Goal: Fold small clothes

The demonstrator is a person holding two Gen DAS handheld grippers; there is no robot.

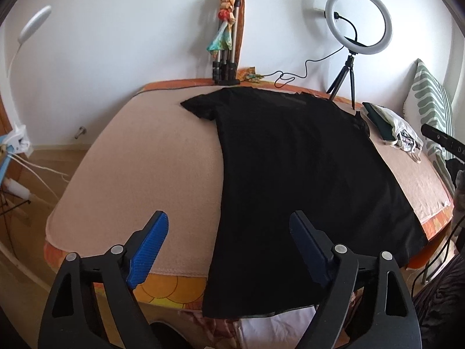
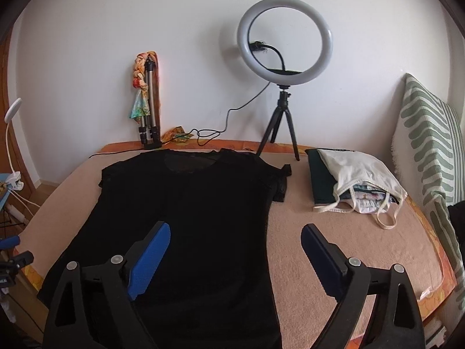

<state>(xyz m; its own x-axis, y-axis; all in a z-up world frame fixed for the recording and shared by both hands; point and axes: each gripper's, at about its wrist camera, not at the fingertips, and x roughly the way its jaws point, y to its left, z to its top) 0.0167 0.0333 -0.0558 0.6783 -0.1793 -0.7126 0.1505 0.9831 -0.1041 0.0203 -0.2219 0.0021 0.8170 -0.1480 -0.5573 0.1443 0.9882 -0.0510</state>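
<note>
Black t-shirt (image 1: 296, 180) lies flat on the bed (image 1: 139, 168), collar far, hem over near edge for folding; left gripper (image 1: 229, 247) and right gripper (image 2: 235, 258) hover wide, holding nothing.

A black T-shirt (image 1: 290, 174) (image 2: 186, 218) lies spread flat, hem overhanging the bed's near edge.
</note>
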